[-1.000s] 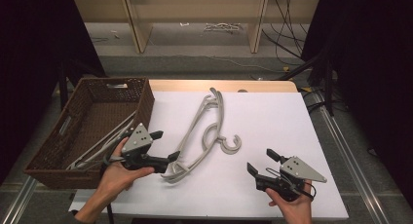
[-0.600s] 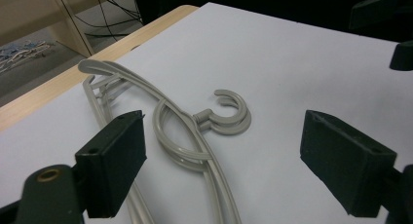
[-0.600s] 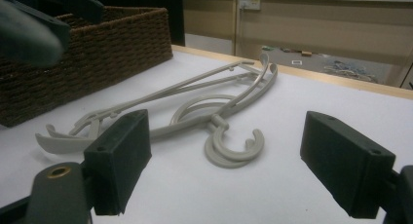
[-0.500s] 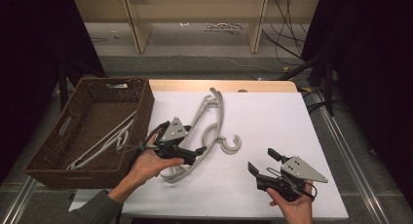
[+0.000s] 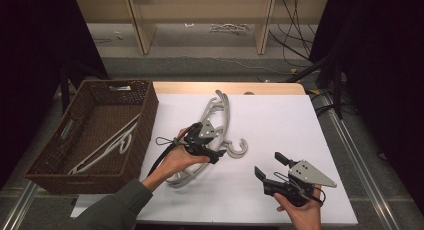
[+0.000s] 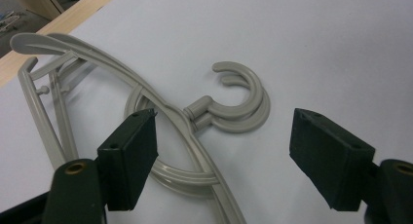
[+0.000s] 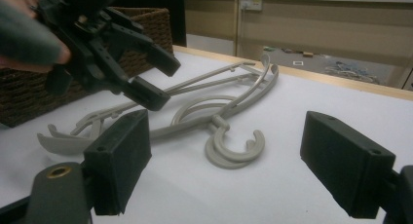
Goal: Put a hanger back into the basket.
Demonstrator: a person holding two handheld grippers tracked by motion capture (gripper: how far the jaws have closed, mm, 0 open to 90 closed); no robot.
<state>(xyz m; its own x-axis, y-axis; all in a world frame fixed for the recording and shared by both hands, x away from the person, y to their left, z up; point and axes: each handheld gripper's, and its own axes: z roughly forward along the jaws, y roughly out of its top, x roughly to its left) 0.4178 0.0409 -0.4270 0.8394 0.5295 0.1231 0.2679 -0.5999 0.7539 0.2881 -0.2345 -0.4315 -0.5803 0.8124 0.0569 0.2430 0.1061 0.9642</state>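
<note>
A stack of grey plastic hangers (image 5: pixel 220 110) lies on the white table top, hooks (image 5: pixel 239 149) pointing right. My left gripper (image 5: pixel 217 146) hovers just over the stack's middle, open, nothing between its jaws. In the left gripper view the hooks (image 6: pixel 256 102) lie between and beyond the open jaws, and one jaw sits over the hanger's curved bar. My right gripper (image 5: pixel 268 164) rests near the front right of the table, open and empty, facing the hangers (image 7: pixel 219 104). Its view also catches the left gripper (image 7: pixel 163 83) above the stack.
A brown wicker basket (image 5: pixel 145 115) stands at the table's left edge with white hangers (image 5: pixel 107 147) inside. A wooden strip (image 5: pixel 225 87) borders the far edge of the white surface (image 5: pixel 280 120). Shelving and cables lie beyond.
The left hand has carried its gripper rightward from beside the basket to over the hanger stack near the hooks. The right gripper has stayed put.
</note>
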